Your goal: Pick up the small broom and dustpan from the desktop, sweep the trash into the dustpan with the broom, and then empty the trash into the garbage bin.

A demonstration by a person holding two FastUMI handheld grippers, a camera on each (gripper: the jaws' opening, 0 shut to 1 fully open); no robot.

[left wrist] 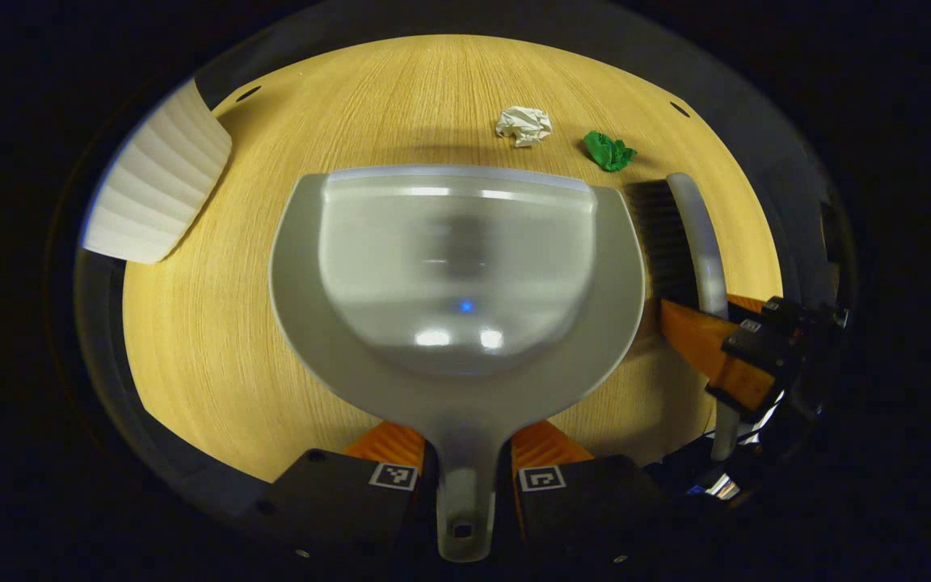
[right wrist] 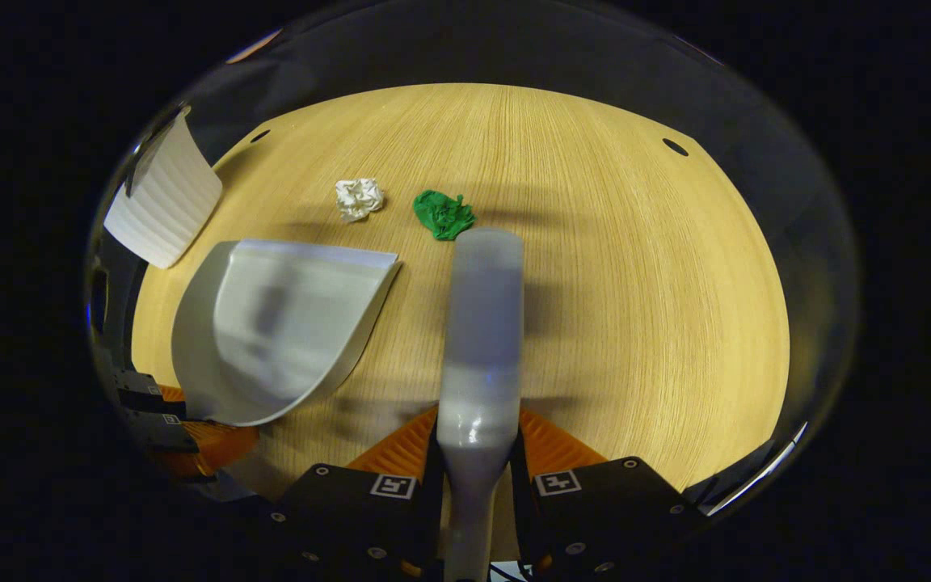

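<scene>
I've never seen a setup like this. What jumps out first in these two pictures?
A big grey dustpan sits on the wooden desktop, its handle pinched by the left gripper. Beside it the right gripper holds a small broom. Just past them lie a white paper ball and a green scrap.

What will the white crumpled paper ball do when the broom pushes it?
The white paper ball looks crumpled and airy, so it is probably very light and should skid or tumble easily. Being lumpy, it likely won't roll far. It sits loose on the wooden desk, so the broom may flick it sideways.
</scene>
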